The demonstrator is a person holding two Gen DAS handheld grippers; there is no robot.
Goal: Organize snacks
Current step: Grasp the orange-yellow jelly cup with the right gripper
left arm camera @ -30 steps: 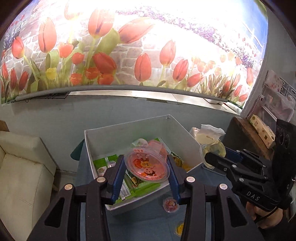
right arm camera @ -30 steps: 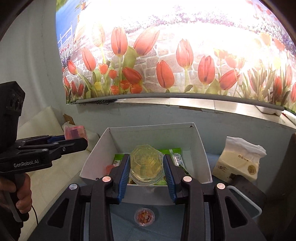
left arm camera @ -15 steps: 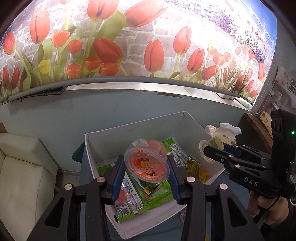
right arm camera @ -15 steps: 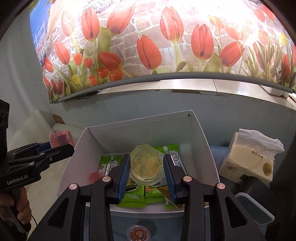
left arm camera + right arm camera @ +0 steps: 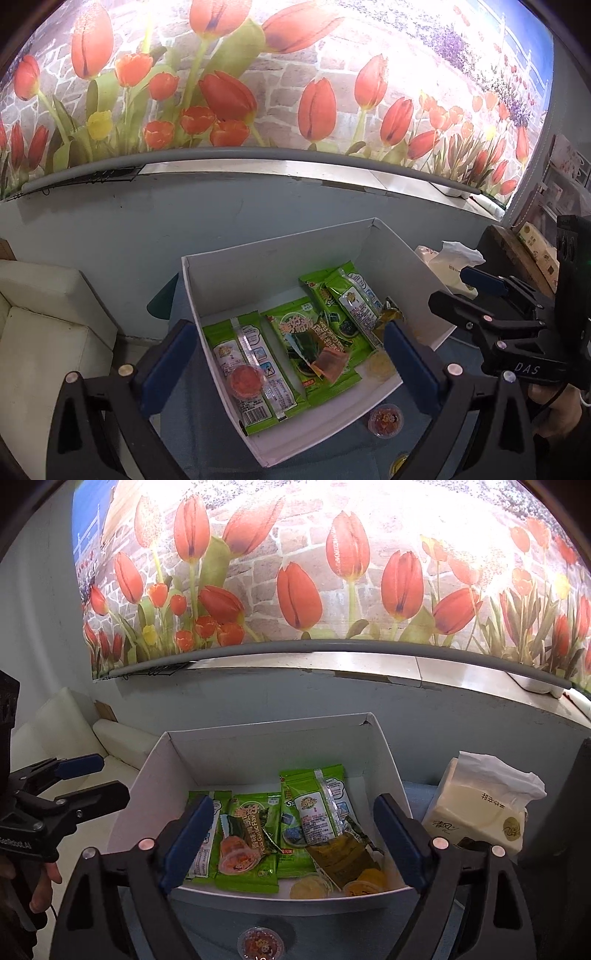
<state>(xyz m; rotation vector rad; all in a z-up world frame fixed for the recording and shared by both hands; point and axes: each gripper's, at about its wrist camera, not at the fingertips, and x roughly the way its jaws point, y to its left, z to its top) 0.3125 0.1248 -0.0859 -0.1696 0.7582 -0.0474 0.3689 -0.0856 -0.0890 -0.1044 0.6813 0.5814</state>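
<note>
A white cardboard box (image 5: pixel 391 254) (image 5: pixel 266 746) holds several green snack packets (image 5: pixel 255 365) (image 5: pixel 255 834). A pink jelly cup (image 5: pixel 334 363) (image 5: pixel 238 854) lies on the packets, a red jelly cup (image 5: pixel 246 382) sits at the left, and a yellow jelly cup (image 5: pixel 380 364) (image 5: pixel 310 886) lies at the box's near right. My left gripper (image 5: pixel 288 360) is open and empty above the box. My right gripper (image 5: pixel 291 843) is open and empty above the box's front. Another red jelly cup (image 5: pixel 386 419) (image 5: pixel 261 943) lies on the blue table outside the box.
A tissue pack (image 5: pixel 484 805) (image 5: pixel 448 264) stands right of the box. A white sofa (image 5: pixel 44 332) is on the left. A grey wall with a tulip mural (image 5: pixel 332 590) rises behind. A wooden shelf (image 5: pixel 517 254) is at the far right.
Both grippers opened. The pink jelly cup dropped from my left gripper and the yellow cup from my right gripper into the box. Both grippers moved closer over the box.
</note>
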